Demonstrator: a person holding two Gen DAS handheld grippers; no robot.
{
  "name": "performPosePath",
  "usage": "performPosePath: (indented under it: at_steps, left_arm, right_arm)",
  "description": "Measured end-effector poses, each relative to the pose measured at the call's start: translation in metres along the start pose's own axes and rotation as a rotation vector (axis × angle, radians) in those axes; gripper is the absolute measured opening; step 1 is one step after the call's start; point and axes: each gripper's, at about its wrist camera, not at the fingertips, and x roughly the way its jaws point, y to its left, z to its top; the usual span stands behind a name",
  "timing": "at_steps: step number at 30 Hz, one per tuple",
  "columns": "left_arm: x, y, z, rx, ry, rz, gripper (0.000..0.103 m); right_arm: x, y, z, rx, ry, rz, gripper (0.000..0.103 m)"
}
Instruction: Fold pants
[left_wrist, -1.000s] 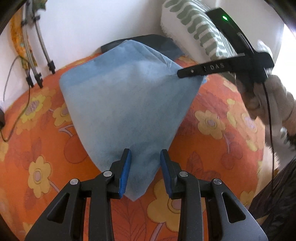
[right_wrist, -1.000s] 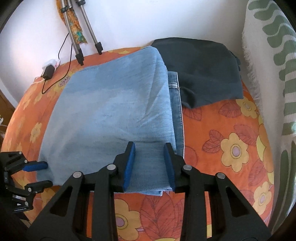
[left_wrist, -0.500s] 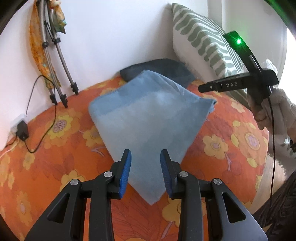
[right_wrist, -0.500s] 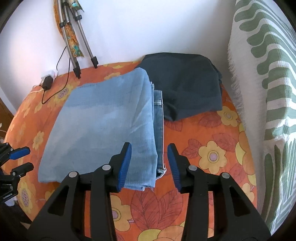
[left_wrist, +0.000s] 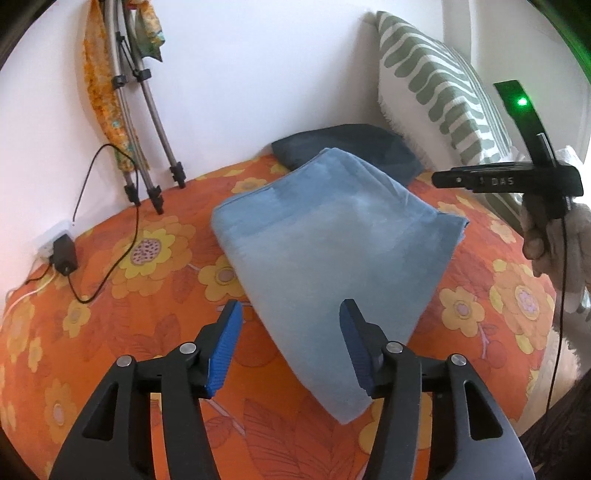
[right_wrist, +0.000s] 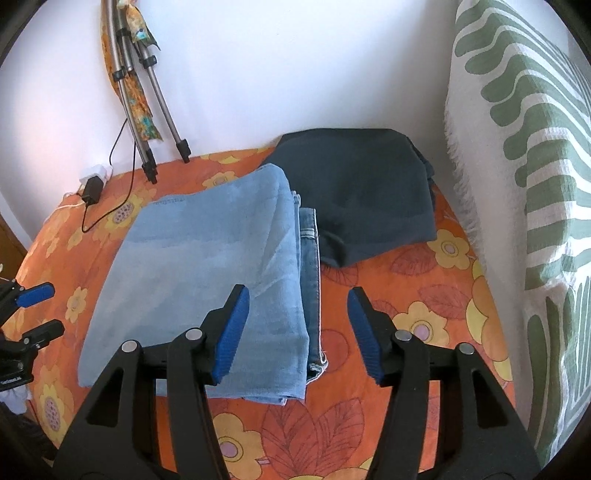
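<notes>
On the bedspread (right_wrist: 424, 295), folded jeans (right_wrist: 207, 266)

Light-blue pants (right_wrist: 207, 258); orange yellow-flowered cover (right_wrist: 406, 295); navy garment (right_wrist: 362, 192); green-white pillow (right_wrist: 524, 184).

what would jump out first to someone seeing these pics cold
The light blue folded jeans lie in the middle of a loud orange flowered bedspread, with a dark folded garment just behind them. Both grippers, left and right, hang above the jeans, jaws opening, holding nothing.
</notes>
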Motion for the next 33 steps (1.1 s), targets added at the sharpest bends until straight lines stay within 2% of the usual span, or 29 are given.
performPosePath:
  at_steps: [5, 7, 8, 9, 13, 18, 22, 25, 28, 33]
  left_arm:
    - [0.003, 0.013, 0.003, -0.065, 0.014, -0.03, 0.056]
    - [0.006, 0.022, 0.005, -0.109, 0.019, -0.057, 0.056]
    - [0.007, 0.027, 0.007, -0.134, 0.022, -0.066, 0.056]
    - [0.009, 0.033, 0.008, -0.163, 0.028, -0.083, 0.056]
    - [0.024, 0.054, 0.013, -0.276, 0.061, -0.161, 0.057]
    - [0.058, 0.071, 0.018, -0.416, 0.12, -0.249, 0.06]
    - [0.091, 0.084, 0.02, -0.534, 0.175, -0.297, 0.06]
    - [0.107, 0.089, 0.023, -0.557, 0.188, -0.294, 0.06]
    - [0.118, 0.089, 0.024, -0.557, 0.197, -0.292, 0.06]
    - [0.132, 0.087, 0.025, -0.537, 0.212, -0.292, 0.06]
  right_arm:
    - [-0.005, 0.001, -0.001, -0.016, -0.048, 0.014, 0.058]
    - [-0.007, 0.001, 0.0, -0.02, -0.06, 0.034, 0.079]
    - [-0.007, -0.001, 0.001, -0.017, -0.062, 0.051, 0.096]
    - [-0.007, -0.002, 0.003, -0.012, -0.061, 0.064, 0.101]
    - [0.002, -0.011, 0.013, 0.024, -0.033, 0.104, 0.101]
    - [0.054, -0.029, 0.032, 0.114, 0.12, 0.174, 0.101]
    - [0.1, -0.033, 0.041, 0.126, 0.217, 0.206, 0.101]
    - [0.118, -0.034, 0.042, 0.122, 0.247, 0.192, 0.101]
    - [0.128, -0.036, 0.041, 0.128, 0.258, 0.245, 0.101]
    - [0.142, -0.041, 0.04, 0.128, 0.303, 0.286, 0.1]
